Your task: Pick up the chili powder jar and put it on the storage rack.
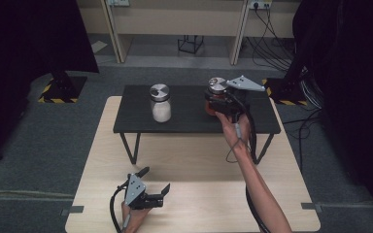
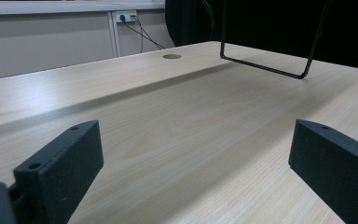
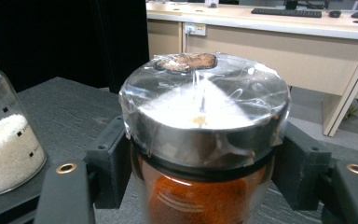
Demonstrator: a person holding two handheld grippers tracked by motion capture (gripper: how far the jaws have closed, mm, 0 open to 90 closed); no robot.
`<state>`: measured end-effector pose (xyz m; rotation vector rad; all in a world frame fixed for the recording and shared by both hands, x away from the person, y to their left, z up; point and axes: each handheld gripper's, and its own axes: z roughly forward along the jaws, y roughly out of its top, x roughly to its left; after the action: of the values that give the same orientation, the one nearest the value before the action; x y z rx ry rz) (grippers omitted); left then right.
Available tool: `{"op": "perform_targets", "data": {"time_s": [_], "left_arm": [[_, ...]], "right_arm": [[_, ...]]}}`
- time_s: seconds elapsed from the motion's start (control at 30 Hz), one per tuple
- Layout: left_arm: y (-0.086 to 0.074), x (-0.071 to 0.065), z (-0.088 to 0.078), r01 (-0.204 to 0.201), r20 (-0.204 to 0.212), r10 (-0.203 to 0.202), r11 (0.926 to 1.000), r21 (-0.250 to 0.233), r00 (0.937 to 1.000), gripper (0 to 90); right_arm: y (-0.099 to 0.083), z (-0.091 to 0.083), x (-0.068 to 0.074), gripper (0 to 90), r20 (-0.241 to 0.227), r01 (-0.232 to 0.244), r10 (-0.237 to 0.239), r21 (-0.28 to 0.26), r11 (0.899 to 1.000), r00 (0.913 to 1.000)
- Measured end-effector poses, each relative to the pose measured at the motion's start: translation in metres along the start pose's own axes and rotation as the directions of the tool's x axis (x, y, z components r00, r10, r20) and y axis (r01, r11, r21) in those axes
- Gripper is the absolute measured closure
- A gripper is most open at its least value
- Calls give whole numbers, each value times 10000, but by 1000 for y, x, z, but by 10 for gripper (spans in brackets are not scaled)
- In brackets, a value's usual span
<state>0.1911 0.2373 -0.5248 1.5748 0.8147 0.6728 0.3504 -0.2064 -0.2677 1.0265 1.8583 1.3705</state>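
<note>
A glass jar of orange-red powder (image 1: 214, 102) with a steel lid (image 3: 205, 112) stands on the right part of the black raised shelf (image 1: 194, 124). My right gripper (image 1: 218, 104) is shut on this jar; in the right gripper view both black jaws press its sides under the lid. A second jar holding white grains (image 1: 161, 103) stands at the shelf's middle left, and its side (image 3: 4, 149) shows at the left of the right gripper view. My left gripper (image 1: 156, 180) rests low over the wooden table (image 1: 189, 194) near the front left, jaws wide open, nothing between them (image 2: 191, 172).
The shelf stands on thin black wire legs (image 2: 265, 67) on the light wooden table. A round cable hole (image 2: 171, 56) lies in the tabletop. Desks and cables stand behind. Grey carpet surrounds the table.
</note>
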Motion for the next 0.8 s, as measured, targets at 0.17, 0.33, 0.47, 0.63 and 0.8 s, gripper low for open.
{"op": "perform_targets", "data": {"time_s": [0.17,0.33,0.47,0.63,0.8], "left_arm": [[0,0,0,-8,3,8,10000,3,10000,25],[0,0,0,-8,8,8,10000,2,10000,25],[0,0,0,-15,10,15,10000,11,10000,25],[0,0,0,-16,7,16,10000,9,10000,25],[0,0,0,-31,11,31,10000,10,10000,25]], "right_arm": [[1,1,0,307,10,52,-52,49,10000,10000],[-1,0,0,225,10,113,-113,-33,9999,9999],[-6,-5,-2,116,-88,-130,127,-412,9991,9999],[-12,-12,-2,45,-303,-15,-12,-882,9961,9995],[-12,-20,-1,29,-408,-12,-29,-1006,9949,9992]]}}
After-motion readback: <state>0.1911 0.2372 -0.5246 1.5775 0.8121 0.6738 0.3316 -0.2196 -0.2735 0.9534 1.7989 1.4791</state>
